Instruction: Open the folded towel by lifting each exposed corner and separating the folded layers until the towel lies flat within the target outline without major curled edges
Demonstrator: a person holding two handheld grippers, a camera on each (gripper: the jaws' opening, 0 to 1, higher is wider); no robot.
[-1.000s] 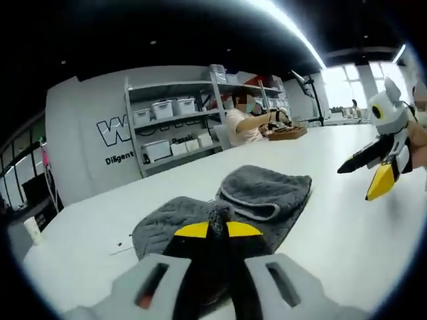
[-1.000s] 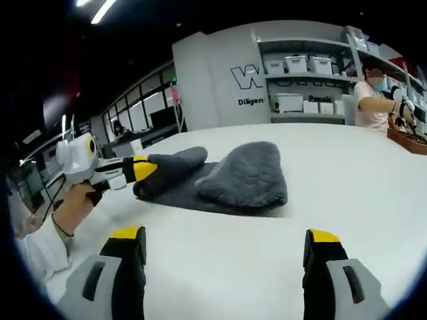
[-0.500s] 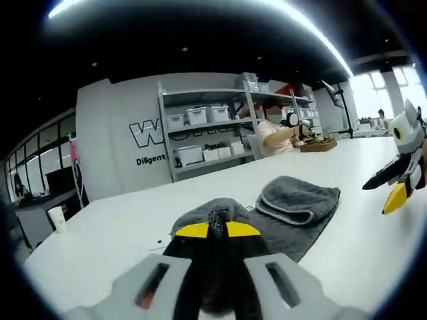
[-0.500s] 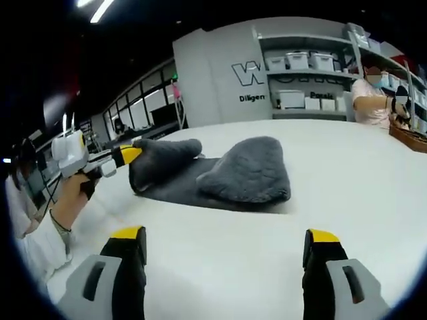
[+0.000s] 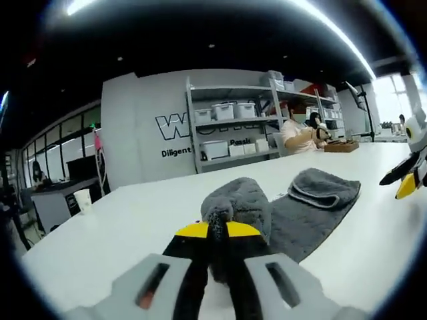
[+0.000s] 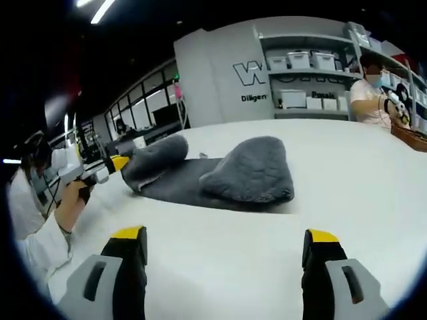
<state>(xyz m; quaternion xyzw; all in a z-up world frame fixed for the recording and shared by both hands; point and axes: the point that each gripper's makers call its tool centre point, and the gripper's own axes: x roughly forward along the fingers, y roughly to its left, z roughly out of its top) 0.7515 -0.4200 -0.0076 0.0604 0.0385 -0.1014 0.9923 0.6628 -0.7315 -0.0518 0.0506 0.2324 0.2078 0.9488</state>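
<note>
The grey towel [image 6: 220, 177] is lying partly folded on the broad white desk [image 6: 347, 180], and the left gripper [image 5: 217, 230] is pinching one corner up in closed jaws. The right gripper [image 6: 223, 243] is hovering with jaws apart above bare desk (shelving [image 5: 233, 123] with white bins is lining the far wall, a seated person [image 5: 300, 133] is working nearby)

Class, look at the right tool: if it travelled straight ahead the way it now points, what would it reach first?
Probably the grey towel: its folded hump lies ahead between the open jaws of the right tool, with bare white table before it. Depth is unclear, and the tool may skim the tabletop first.
</note>
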